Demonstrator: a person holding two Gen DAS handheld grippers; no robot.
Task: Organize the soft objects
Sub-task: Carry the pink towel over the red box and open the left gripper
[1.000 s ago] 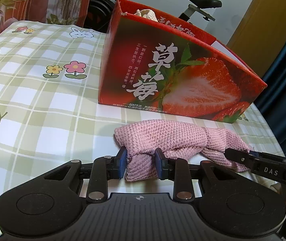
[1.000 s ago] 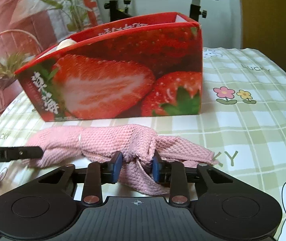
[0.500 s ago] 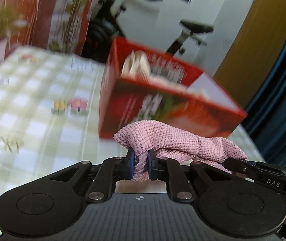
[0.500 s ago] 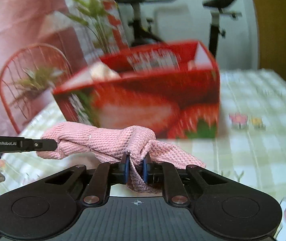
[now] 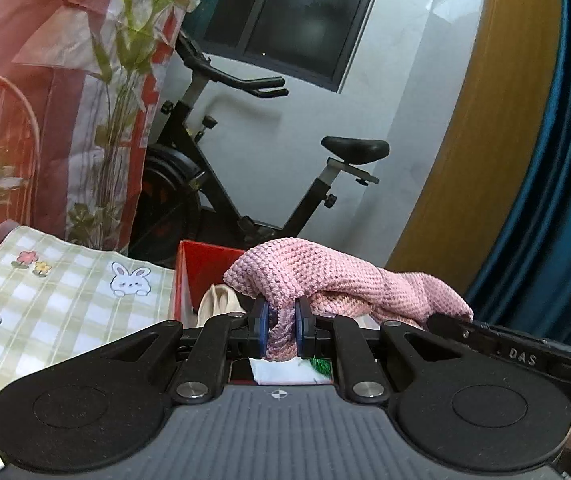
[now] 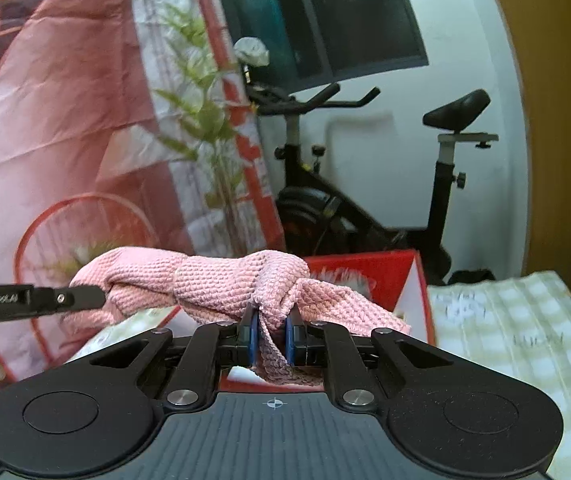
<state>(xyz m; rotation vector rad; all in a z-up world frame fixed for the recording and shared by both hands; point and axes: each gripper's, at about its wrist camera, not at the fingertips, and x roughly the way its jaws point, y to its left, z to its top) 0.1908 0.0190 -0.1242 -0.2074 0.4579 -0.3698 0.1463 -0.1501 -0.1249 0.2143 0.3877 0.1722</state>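
pink knitted cloth [image 5: 337, 276], bunched and twisted, hangs clamped between left gripper [image 5: 281, 330] and right gripper [image 6: 271, 336], above the open red box [image 6: 389, 276].

The pink knitted cloth [image 5: 337, 276] is a thick, waffle-textured piece, bunched and twisted into a rope-like roll with a knot-like bulge near one end [image 6: 281, 280]. It hangs in the air, stretched roughly level, above the near edge of the red strawberry box [image 5: 201, 264], clear of the worktop. Short tails of it droop downward at both pinched spots. The red strawberry box stands open-topped below and behind the cloth, with a cream-coloured soft object [image 5: 217, 304] lying inside it
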